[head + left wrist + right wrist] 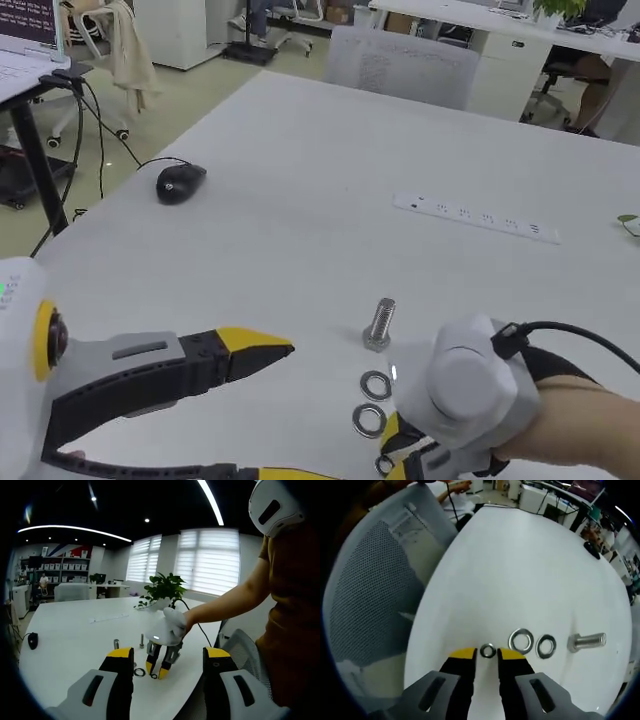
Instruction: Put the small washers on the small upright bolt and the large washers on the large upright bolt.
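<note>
A white office table (300, 200) carries the parts. The small washer (487, 651) lies flat right between the right gripper's (488, 656) slightly parted jaws, not yet pinched. The small bolt (142, 640) stands upright nearby. The left gripper (168, 654), jaws wide apart, hangs farther off.

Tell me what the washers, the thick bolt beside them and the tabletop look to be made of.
Washers: metal, probably steel, bright silver-grey with a sheen. Thick bolt: same silvery metal, threaded shank, likely plated steel. Tabletop: smooth matte white, probably laminate; the core cannot be told.
</note>
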Demonstrator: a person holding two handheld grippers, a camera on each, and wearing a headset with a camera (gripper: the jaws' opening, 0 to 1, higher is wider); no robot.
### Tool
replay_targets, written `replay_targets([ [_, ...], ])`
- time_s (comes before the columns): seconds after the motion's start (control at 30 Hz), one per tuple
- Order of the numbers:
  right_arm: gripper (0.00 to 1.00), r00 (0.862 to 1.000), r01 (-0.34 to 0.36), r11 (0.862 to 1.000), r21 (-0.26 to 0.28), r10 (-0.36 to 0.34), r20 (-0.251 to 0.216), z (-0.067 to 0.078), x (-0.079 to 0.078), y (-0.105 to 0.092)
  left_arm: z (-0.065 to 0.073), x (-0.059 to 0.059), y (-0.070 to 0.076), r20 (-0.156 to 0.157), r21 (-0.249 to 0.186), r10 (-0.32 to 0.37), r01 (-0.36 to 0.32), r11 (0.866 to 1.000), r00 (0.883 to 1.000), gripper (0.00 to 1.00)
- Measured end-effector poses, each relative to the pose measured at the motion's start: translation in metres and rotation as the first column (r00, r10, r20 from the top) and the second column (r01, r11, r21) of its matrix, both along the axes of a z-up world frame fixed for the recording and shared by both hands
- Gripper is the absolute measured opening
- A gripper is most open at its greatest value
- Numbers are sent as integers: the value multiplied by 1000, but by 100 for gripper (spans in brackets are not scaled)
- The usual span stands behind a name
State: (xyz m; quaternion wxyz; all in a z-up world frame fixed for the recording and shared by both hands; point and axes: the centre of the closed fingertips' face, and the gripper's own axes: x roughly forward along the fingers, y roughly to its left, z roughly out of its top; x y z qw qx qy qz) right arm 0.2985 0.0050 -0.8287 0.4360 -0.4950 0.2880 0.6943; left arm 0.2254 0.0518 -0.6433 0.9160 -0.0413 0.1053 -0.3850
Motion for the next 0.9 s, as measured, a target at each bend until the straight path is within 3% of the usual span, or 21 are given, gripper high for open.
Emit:
replay_targets([
  [0.07,21,1000,-5,1000,19,5,18,1,3,2,0,0,0,-1,-1,0,0,1000,1000,55],
  [0.1,20,1000,1,1000,10,-1,6,0,2,1,0,0,0,-1,0,0,0,1000,1000,55],
  [0.13,17,999,26,1000,-9,-26,-37,-1,-4,-2,0,0,0,-1,0,1,-1,1000,1000,55],
  [0.17,17,1000,15,1000,6,-15,-15,0,1,0,0,0,0,-1,-1,2,-2,1000,1000,55],
  [0.53,17,998,51,998,24,-50,-22,-1,0,-1,-2,-2,0,-2,3,6,-6,1000,1000,55],
  [0.9,12,999,37,999,23,-37,-10,-1,0,0,-1,-2,-3,-2,5,-4,4,1000,1000,55],
])
